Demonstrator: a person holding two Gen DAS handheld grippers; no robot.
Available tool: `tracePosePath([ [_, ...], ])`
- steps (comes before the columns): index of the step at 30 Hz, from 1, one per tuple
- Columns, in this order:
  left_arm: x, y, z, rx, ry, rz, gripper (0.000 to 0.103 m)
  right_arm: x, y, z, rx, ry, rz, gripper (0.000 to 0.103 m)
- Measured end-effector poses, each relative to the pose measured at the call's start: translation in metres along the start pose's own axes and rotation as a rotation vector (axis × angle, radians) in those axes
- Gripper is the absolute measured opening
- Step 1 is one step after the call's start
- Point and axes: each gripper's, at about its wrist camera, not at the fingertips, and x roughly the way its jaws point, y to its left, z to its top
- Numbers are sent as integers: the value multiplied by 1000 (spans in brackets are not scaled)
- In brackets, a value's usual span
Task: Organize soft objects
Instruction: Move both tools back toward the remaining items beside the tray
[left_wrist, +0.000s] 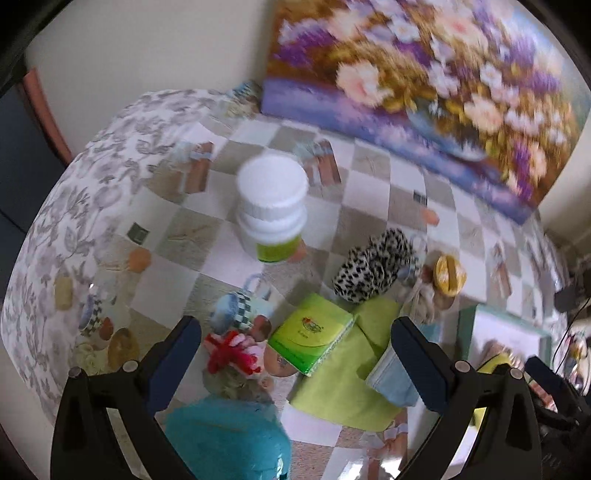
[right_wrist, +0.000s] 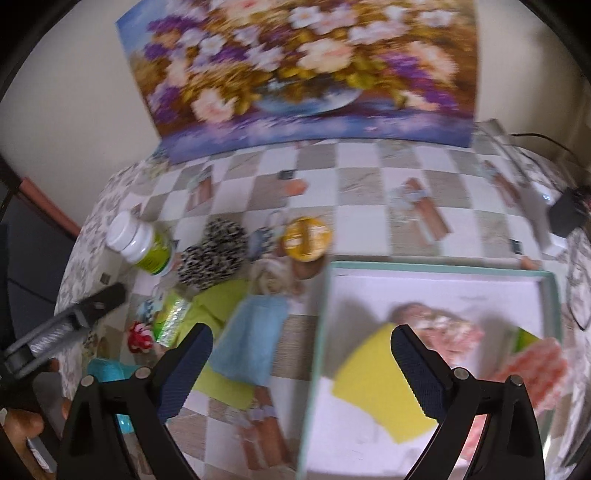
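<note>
In the left wrist view the left gripper (left_wrist: 291, 354) is seen spread wide with nothing held, over a red-and-white yarn pompom (left_wrist: 232, 350), a green tissue pack (left_wrist: 312, 338) and a lime cloth (left_wrist: 343, 373) at lower centre. A leopard-print scrunchie (left_wrist: 373, 264) is seen right of centre. In the right wrist view the right gripper (right_wrist: 301, 360) is seen wide and empty, straddling the left rim of the teal-edged box (right_wrist: 317, 332) at lower right, where a yellow cloth (right_wrist: 380, 376) and a pink cloth (right_wrist: 532, 369) are seen.
</note>
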Motion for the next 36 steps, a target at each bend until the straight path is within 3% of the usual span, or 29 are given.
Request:
tracePosePath([
  [6,26,-13,4,50,53,5,101,39,16,-2,-21,63,36,98],
  [8,34,-18,4,66,66,11,97,48,17,-3,-18,77,46,96],
  [10,42,-22,4,72,89,4,86,56,19,-3,-23,84,50,91],
  [12,49,-25,4,81,108,6,85,62,22,-4,-32,94,59,89],
  [29,79,-21,0,61,175,26,69,87,25,-9,-43,145,87,75],
  [36,88,-21,1,48,180,25,69,94,24,-10,-38,164,94,73],
])
